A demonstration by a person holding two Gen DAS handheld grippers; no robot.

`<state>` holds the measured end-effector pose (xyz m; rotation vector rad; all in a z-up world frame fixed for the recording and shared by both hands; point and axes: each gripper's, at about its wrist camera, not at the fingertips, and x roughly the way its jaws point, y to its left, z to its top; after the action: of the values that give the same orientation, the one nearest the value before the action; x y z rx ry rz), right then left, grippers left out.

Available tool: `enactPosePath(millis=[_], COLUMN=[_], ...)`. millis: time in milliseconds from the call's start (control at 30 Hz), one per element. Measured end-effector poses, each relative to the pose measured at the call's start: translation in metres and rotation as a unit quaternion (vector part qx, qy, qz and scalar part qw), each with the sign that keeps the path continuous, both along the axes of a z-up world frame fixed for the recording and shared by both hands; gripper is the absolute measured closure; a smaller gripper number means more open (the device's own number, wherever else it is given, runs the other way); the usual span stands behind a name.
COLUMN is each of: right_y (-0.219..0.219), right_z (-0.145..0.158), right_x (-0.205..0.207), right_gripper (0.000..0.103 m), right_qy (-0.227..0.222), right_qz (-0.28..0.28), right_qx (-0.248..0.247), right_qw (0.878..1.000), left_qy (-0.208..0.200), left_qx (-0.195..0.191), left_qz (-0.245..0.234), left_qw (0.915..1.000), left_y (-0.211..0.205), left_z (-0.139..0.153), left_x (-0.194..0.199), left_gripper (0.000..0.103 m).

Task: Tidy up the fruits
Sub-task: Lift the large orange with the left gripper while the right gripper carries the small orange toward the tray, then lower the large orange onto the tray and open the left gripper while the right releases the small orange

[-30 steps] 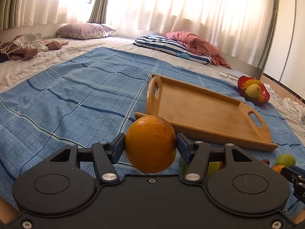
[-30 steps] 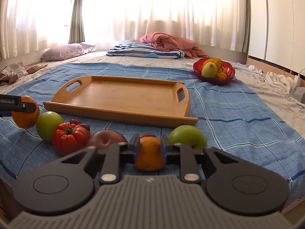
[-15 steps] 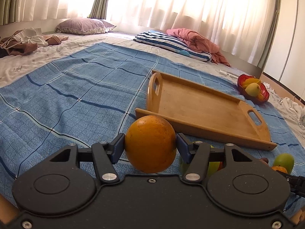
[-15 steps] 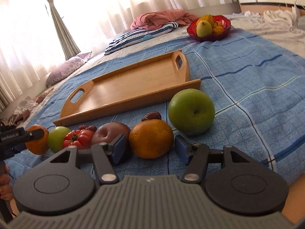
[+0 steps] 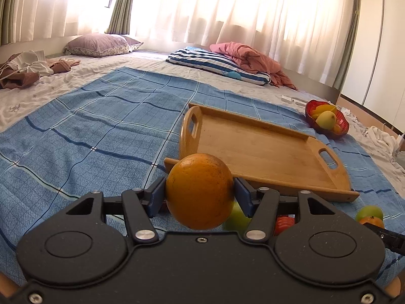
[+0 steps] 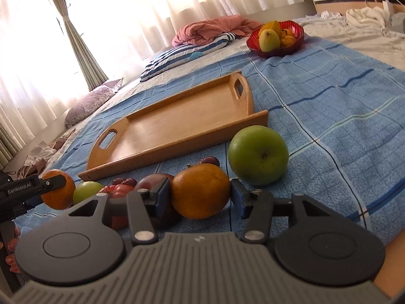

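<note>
My left gripper point(image 5: 200, 193) is shut on a large orange point(image 5: 200, 191) and holds it above the blue cloth, just in front of the wooden tray point(image 5: 265, 152). My right gripper point(image 6: 200, 195) has both pads against a small orange point(image 6: 201, 190) that sits on the cloth. A big green apple point(image 6: 258, 155) lies just right of it. A dark red fruit point(image 6: 152, 181), a tomato point(image 6: 119, 190) and a small green apple point(image 6: 87, 191) lie in a row to its left. The left gripper with its orange also shows in the right wrist view point(image 6: 58, 190).
The wooden tray point(image 6: 177, 126) lies behind the row of fruit. A red bowl point(image 6: 276, 38) with yellow fruit stands far back right. Pillows point(image 5: 217, 63), a pink blanket point(image 5: 250, 55) and clothes point(image 5: 30, 68) lie at the far side of the bed.
The right gripper opened, tilted and came in low, and now has closed its pads onto the small orange. The left gripper has risen a little with its orange.
</note>
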<state>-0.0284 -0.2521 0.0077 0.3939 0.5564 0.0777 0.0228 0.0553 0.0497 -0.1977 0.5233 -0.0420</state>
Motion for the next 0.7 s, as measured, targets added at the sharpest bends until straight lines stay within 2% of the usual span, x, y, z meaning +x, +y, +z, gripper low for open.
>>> enactPosePath(millis=[167, 300, 500, 700], right_y=[0.013, 0.015, 0.008, 0.002], right_z=[0.024, 0.040, 0.054, 0.058], right_x=[-0.003, 0.012, 0.046, 0.088], right_gripper=[0.048, 0.048, 0.048, 0.048], right_qy=[-0.042, -0.058, -0.063, -0.048], right_qz=[0.007, 0.006, 0.014, 0.023], right_qx=[-0.061, -0.090, -0.095, -0.100], right_qw=[0.997, 0.994, 0.993, 0.994], left_qy=[-0.008, -0.003, 0.007, 0.030], left_qx=[0.010, 0.005, 0.011, 0.010], left_qz=[-0.018, -0.033, -0.046, -0.051], left_qw=[0.9998, 0.9995, 0.9989, 0.9982], left_y=[-0.009, -0.013, -0.022, -0.028], left_z=[0.012, 0.024, 0.036, 0.035], left_x=[0.010, 0.027, 0.062, 0.102], left_gripper=[0.047, 0.047, 0.047, 0.047])
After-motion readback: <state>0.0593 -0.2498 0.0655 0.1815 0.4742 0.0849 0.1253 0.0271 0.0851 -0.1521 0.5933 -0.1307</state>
